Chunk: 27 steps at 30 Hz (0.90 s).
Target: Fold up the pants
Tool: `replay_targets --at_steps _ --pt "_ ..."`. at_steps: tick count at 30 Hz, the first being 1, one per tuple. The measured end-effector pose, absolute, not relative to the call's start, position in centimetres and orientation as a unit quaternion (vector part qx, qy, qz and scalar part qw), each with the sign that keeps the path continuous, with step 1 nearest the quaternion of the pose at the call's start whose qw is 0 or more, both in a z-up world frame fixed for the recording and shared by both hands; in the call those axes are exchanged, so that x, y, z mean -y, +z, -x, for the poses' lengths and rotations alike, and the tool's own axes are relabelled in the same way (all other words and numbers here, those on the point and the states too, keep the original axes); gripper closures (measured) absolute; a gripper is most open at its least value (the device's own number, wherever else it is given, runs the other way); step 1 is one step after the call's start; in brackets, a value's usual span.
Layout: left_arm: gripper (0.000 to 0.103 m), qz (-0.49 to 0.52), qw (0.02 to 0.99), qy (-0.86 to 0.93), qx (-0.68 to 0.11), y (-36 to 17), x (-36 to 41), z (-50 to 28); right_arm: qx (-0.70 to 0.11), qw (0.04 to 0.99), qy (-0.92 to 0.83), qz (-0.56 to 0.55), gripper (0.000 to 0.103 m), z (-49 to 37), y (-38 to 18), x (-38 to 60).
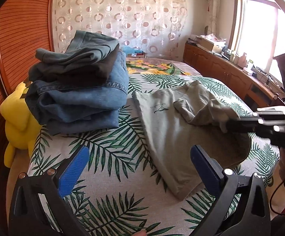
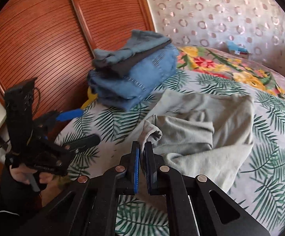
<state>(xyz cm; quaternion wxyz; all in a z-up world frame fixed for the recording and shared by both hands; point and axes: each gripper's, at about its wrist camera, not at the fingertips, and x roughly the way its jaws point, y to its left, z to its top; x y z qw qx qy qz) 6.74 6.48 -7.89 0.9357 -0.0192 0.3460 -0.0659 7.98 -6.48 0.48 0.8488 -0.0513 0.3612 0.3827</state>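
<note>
Two black handheld grippers work over a bed covered in a white palm-leaf print sheet (image 1: 111,177). The right gripper (image 2: 142,147) pinches a bunched edge of the pale grey-green cotton pants (image 1: 168,122), which lie spread mid-bed. The left gripper (image 1: 140,153) hovers with blue-padded fingers (image 1: 74,169) wide apart, holding nothing. A stack of folded blue denim and grey garments (image 1: 79,86) sits near the ribbed wooden headboard (image 1: 20,29).
</note>
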Motion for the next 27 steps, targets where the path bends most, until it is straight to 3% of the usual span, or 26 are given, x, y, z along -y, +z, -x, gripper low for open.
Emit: replay_targets --at_steps 7,13,22,25,27 --pt "0.000 0.020 0.933 -0.067 -0.352 -8.4 -6.4 -7.1 -0.365 0.851 0.373 0.061 0.094 -8.2 -0.1 6.9" --pt "0.000 0.016 0.933 -0.075 -0.351 -8.0 -5.6 -7.5 -0.342 0.865 0.363 0.058 0.073 -7.6 1.0 7.5" --pt "0.000 0.010 0.930 -0.108 -0.351 -7.8 -3.8 -8.4 -0.325 0.897 0.294 0.060 0.072 -8.2 -0.2 10.4" --pt "0.005 0.009 0.926 -0.125 -0.357 -8.3 -2.7 -8.9 -0.326 0.906 0.264 0.060 0.072 -8.7 -1.3 11.0" --pt "0.014 0.007 0.921 -0.142 -0.364 -8.6 -1.9 -9.3 -0.328 0.910 0.245 0.065 0.072 -8.9 -2.1 11.3"
